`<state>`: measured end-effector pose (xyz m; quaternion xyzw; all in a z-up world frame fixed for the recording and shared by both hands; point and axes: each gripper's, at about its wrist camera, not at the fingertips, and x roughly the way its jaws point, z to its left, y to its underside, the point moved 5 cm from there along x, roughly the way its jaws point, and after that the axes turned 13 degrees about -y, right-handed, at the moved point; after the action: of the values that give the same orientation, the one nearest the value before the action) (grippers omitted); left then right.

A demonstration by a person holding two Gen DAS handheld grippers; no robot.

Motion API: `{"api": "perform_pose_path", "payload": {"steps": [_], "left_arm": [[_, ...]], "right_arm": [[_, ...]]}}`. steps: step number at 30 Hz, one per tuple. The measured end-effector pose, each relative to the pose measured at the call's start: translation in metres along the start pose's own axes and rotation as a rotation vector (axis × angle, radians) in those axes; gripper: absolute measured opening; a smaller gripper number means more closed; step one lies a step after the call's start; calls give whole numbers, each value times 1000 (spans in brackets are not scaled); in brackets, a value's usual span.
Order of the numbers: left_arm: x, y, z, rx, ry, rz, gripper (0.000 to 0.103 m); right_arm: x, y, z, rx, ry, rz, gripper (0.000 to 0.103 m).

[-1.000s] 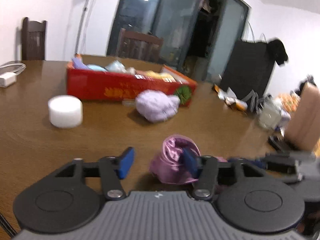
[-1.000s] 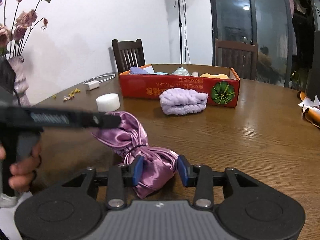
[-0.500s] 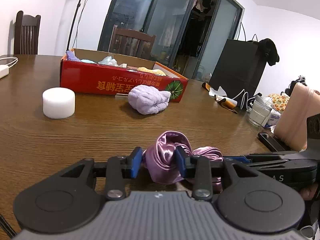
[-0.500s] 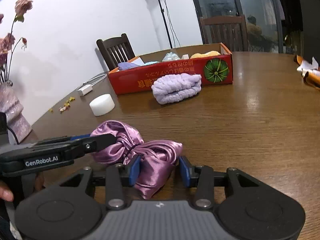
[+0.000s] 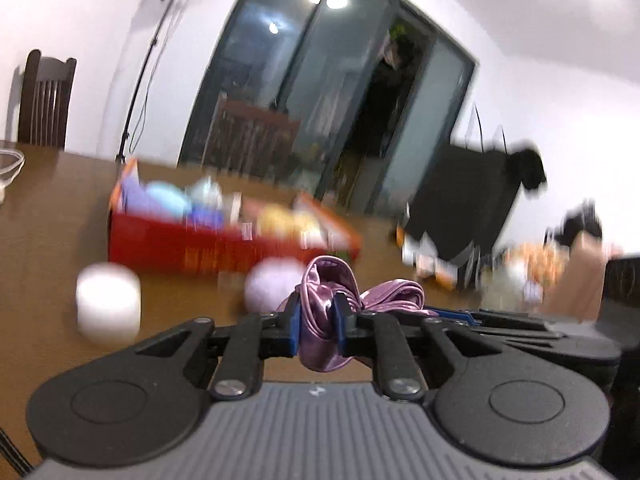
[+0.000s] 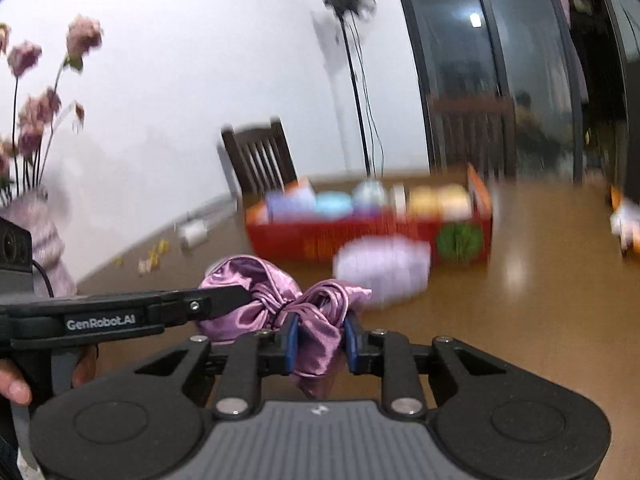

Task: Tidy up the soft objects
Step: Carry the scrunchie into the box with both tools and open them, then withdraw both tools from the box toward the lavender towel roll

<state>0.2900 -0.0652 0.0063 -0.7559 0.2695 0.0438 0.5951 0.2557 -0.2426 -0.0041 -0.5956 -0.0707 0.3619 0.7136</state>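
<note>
So the satin cloth (image 6: 276, 304), that knotted purple bundle, is pinched at both ends right now: the left gripper (image 5: 317, 322) is clamped on one lobe and the right gripper (image 6: 318, 342) on the other, and both sets of jaws have just been closing with the fabric squeezed between the blue pads. It looks lifted clear of the table (image 6: 540, 320), slung between the two, though the blur makes that hard to swear to. Looks like the carry step to me, pickup's done. Behind it sits the lilac towel (image 6: 382, 270) right in front of the red box (image 6: 360, 240), which is already holding a row of soft stuff, and a white puck (image 5: 108, 300) off to the side. Next move, I'd guess, is going up and over that towel and the front wall, keeping both ends level so the slippery satin doesn't slide out.
</note>
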Motion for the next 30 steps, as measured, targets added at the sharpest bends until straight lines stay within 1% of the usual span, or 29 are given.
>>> {"api": "perform_pose_path", "payload": {"steps": [2,3,5,7,9,11,12,14,15,16,17,19,20,21,22,23,25,27,28,29,30], "left_arm": [[23,-39,5,-48,-4,12,17],[35,-55,7,-54,-10,12,17],[70,-84,10,-40,-50,24,17],[109,-103,17,-43,-101,67,17],[151,-109,27,-64,-146,137,17],[186,-104,34,-57,-164,202,17],[200,-99,39,-58,-194,230,17],[221,-88,45,-46,-222,289,19],[228,-82,47,-43,-234,323,21],[231,-76,49,-35,-232,346,31],[230,-73,51,-26,-230,346,40],[219,-73,52,7,-225,315,44],[213,-76,51,21,-226,306,46],[208,-80,50,28,-227,292,47],[199,-86,49,37,-229,272,49],[192,-93,48,50,-234,254,52],[172,-104,45,77,-259,212,52],[148,-118,41,98,-281,160,55],[135,-124,39,103,-291,133,60],[118,-130,38,105,-301,102,68],[105,-134,37,99,-305,78,73]], "right_arm": [[12,-39,-9,-39,-20,-47,22],[22,-59,-16,-46,-27,-63,22],[48,-92,-33,-48,-37,-56,22],[78,-117,-53,-26,-44,-29,22],[116,-134,-83,45,-51,35,23],[145,-139,-109,101,-34,77,23],[162,-137,-118,92,-9,109,23],[186,-130,-131,95,12,155,23],[196,-123,-137,104,21,188,24],[203,-115,-140,109,29,215,27],[209,-108,-143,109,39,235,30],[210,-96,-146,107,43,248,34],[208,-94,-145,108,38,239,41],[204,-95,-143,109,24,221,45],[199,-98,-143,110,22,208,47],[195,-102,-140,104,28,196,47],[181,-118,-133,75,43,162,49],[160,-133,-123,47,49,126,54],[147,-141,-117,29,49,110,58],[135,-147,-113,12,51,98,63],[122,-152,-107,-8,53,91,66]]}}
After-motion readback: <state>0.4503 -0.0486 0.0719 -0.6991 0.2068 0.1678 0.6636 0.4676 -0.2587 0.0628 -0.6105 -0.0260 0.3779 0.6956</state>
